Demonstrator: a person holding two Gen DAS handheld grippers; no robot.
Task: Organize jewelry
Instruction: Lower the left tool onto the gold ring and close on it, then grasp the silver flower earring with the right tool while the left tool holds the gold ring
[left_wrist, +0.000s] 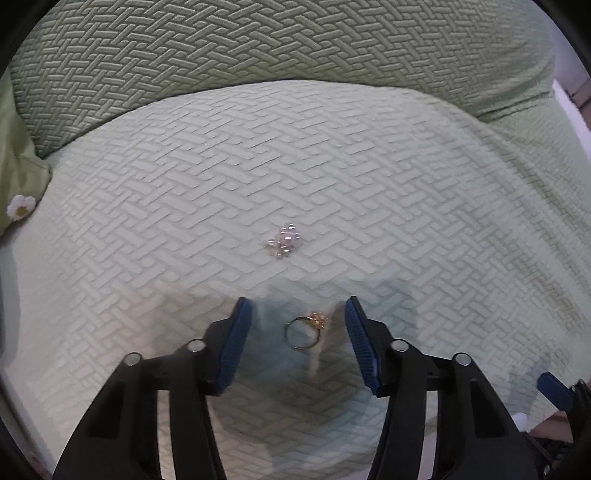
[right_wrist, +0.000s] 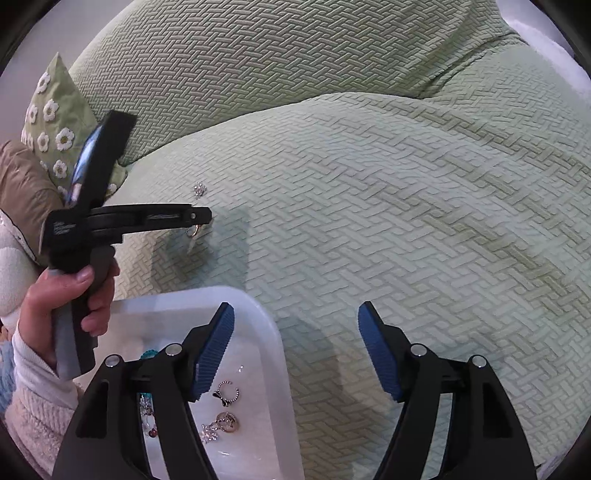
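Risk lies mainly with the gold ring: it rests flat on the soft green sofa cushion, between the spread blue pads of the left tongs, untouched. Closing from here could press the thin band into the woven cover or flick it sideways rather than lift it. Pearl cluster earring lies just beyond, toward the cushion's back edge; a careless sweep may nudge it. Right tongs hang open and empty over the clear plastic tray, which holds several pieces at the cushion's front edge; bumping its rim could spill them.
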